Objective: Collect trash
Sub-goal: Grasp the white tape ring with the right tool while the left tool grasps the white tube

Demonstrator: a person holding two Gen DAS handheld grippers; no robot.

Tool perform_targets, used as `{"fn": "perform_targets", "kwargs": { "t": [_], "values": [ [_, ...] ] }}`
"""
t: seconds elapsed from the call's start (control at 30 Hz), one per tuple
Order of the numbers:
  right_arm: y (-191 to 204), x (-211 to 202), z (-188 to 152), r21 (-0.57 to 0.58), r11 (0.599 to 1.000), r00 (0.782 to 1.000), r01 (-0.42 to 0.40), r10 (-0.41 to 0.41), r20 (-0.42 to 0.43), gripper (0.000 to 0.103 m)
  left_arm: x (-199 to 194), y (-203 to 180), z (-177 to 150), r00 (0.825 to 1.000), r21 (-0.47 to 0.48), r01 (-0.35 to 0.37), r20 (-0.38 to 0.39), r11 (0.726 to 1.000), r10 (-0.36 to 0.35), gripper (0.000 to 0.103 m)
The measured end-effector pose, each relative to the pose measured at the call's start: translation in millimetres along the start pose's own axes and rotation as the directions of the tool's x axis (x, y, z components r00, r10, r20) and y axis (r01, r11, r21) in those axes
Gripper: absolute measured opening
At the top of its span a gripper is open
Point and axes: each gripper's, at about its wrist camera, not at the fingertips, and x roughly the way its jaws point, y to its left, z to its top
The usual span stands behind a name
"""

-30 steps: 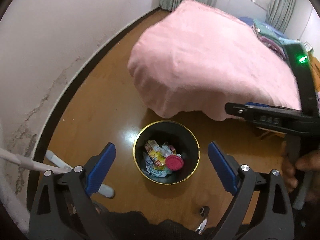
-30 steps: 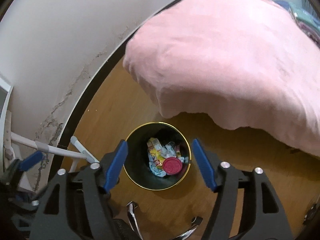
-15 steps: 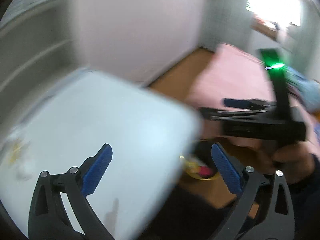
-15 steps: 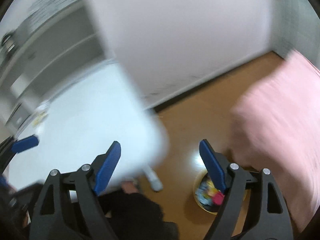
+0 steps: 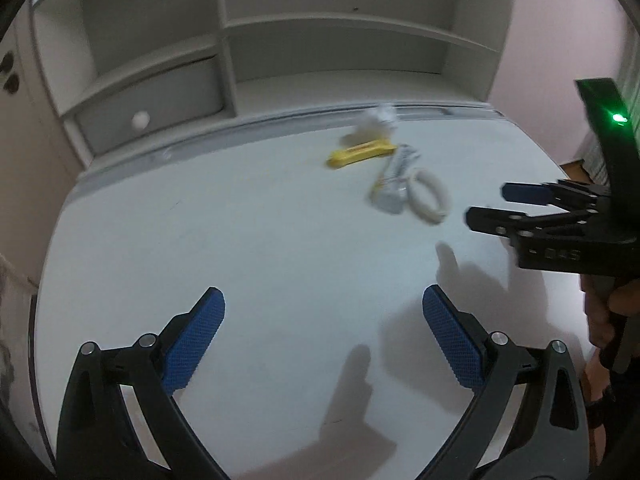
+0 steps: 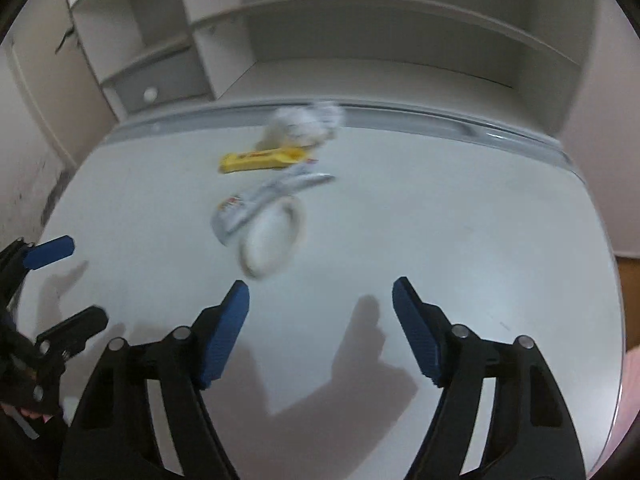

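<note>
We see a white bench [image 6: 440, 220] with a grey strip along its far edge, where it meets a white shelf unit [image 6: 360, 40]. Four bits of trash lie on it in a loose cluster toward the back: a crumpled white paper [image 6: 308, 122] nearest the strip, a yellow wrapper [image 6: 260, 160] just in front, then a silver-white wrapper [image 6: 260, 204], and a white ring [image 6: 272, 240] touching that wrapper.

You see dim, even indoor light on the white desk top [image 5: 280, 248], soft gripper shadows falling near you, motion blur smearing the yellow wrapper [image 6: 260, 160], and fisheye-bent, dark-vignetted edges
</note>
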Motion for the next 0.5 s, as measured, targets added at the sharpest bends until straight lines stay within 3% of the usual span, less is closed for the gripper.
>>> {"fn": "perform_targets", "kwargs": {
  "t": [0.23, 0.33, 0.5],
  "values": [
    [18, 28, 18, -0.028, 0.999, 0.999, 0.037, -0.037, -0.002, 0.056, 17, 11, 6, 1.0, 0.023, 0.012, -0.016, 1.0, -0.012, 0.096],
    [20, 33, 25, -0.033, 0.998, 0.999, 0.05, -0.049, 0.01, 0.04, 26, 4, 16, 1.0, 0.048, 0.026, -0.011, 0.999, -0.025, 0.096],
    [0, 25, 25, 0.015, 0.999, 0.999, 0.048, -0.048, 0.023, 0.04, 47, -16, 42, 0.996, 0.068, 0.084, -0.021, 0.994, -0.082, 0.096]
  ]
}}
